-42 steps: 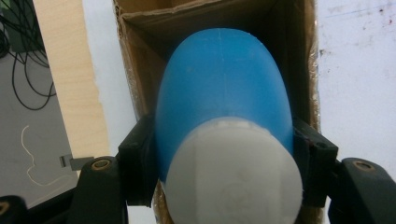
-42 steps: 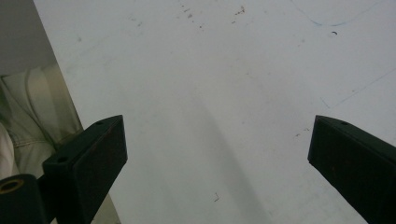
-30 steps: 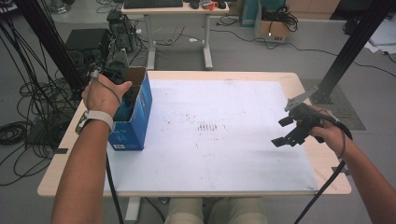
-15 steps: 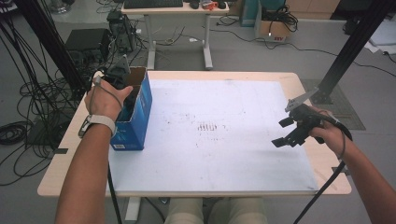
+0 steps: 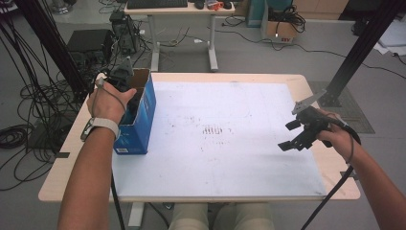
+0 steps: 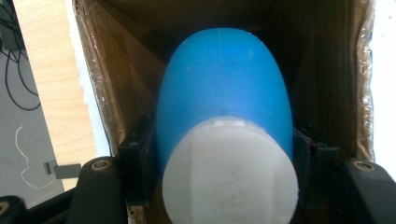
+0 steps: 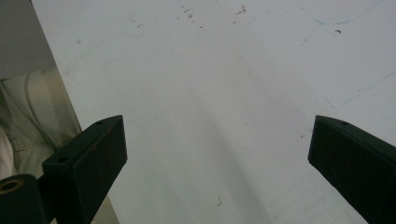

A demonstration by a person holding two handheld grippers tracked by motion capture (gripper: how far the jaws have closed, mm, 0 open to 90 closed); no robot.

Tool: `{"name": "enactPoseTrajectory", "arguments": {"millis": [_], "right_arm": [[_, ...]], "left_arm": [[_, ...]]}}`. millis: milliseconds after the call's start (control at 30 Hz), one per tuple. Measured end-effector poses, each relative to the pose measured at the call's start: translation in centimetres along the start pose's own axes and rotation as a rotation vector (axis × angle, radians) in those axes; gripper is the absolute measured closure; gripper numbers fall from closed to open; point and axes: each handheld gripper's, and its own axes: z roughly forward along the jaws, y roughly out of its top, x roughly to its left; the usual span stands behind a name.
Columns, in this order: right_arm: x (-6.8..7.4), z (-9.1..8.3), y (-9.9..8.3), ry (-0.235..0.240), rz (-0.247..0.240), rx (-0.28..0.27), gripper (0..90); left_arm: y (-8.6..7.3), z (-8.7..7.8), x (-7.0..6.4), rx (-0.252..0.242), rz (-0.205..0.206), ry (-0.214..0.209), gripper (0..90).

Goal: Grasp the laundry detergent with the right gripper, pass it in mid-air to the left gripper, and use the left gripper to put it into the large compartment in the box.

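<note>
The white mat [image 5: 225,139] covers most of the light wooden table [image 5: 316,88], leaving a bare strip of wood along the edges; it is scuffed with dark specks and a small cluster of short marks near its middle. Beyond the table, on the grey floor, stands a second desk [image 5: 179,28] on white legs — a black keyboard [image 5: 155,4] lies on top. To the left, thick black cables [image 5: 21,76] trail down beside dark equipment boxes [image 5: 88,45]. At the far right, 1 black strut [image 5: 361,48] slants up. An open cardboard carton [image 5: 280,31] holds coiled wires.
</note>
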Motion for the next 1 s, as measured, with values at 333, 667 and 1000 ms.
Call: {"name": "enactPoseTrajectory", "arguments": {"millis": [333,667,1000], "right_arm": [[0.08,0.09,0.09,0.001,-0.011,-0.003,4.4],[0.25,-0.08,0.08,-0.003,-0.008,-0.002,4.3],[0.32,-0.09,0.20,-0.003,-0.010,0.001,4.3]], "left_arm": [[-0.13,0.03,0.07,-0.004,-0.005,0.006,37.4],[-0.17,0.00,0.12,0.001,-0.004,0.007,37.4],[-0.16,-0.02,0.16,0.005,-0.004,0.004,37.4]]}}
